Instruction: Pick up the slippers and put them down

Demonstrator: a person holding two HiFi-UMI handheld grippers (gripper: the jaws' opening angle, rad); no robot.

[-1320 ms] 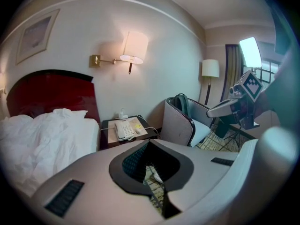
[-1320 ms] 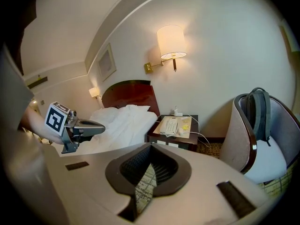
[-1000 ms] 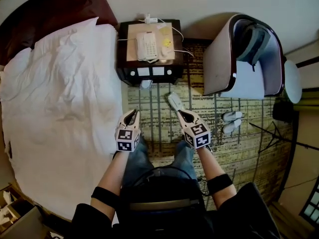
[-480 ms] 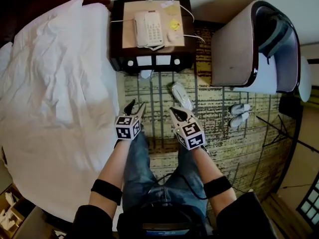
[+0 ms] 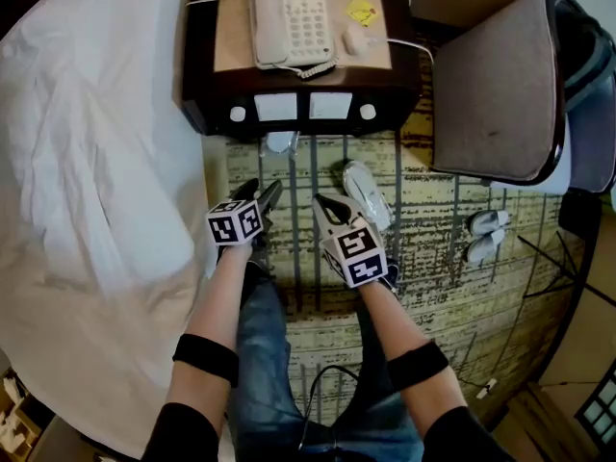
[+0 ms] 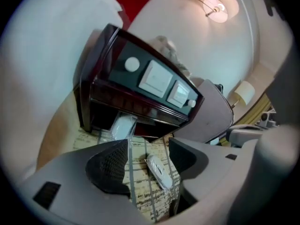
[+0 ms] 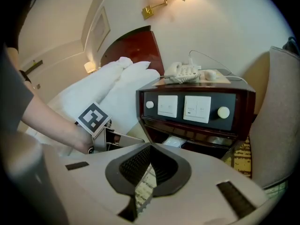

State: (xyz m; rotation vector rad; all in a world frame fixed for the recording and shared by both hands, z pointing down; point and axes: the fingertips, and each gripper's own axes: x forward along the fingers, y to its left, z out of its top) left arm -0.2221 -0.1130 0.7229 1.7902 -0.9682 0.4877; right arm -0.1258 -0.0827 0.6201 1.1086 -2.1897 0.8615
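A white slipper in clear wrap (image 5: 368, 192) lies on the patterned carpet just right of my right gripper (image 5: 320, 202), whose jaws are shut and empty. In the left gripper view this slipper (image 6: 158, 171) shows on the floor beyond the gap of my left gripper (image 6: 147, 146). My left gripper's (image 5: 263, 189) jaws are opening with nothing pressed between them. A second wrapped slipper (image 5: 279, 142) pokes out from under the nightstand, ahead of the left gripper, and also shows as a wrapped slipper (image 7: 174, 142) beyond my shut right gripper (image 7: 149, 146).
The dark nightstand (image 5: 303, 104) with a white phone (image 5: 292, 22) stands straight ahead. The white bed (image 5: 96, 162) fills the left, an upholstered chair (image 5: 500, 85) the right. Another pair of slippers (image 5: 486, 234) sits on the carpet by the chair.
Both grippers have dropped toward the carpet and closer to the nightstand. The left gripper's jaws have spread apart and it has rolled. The right jaws stay shut.
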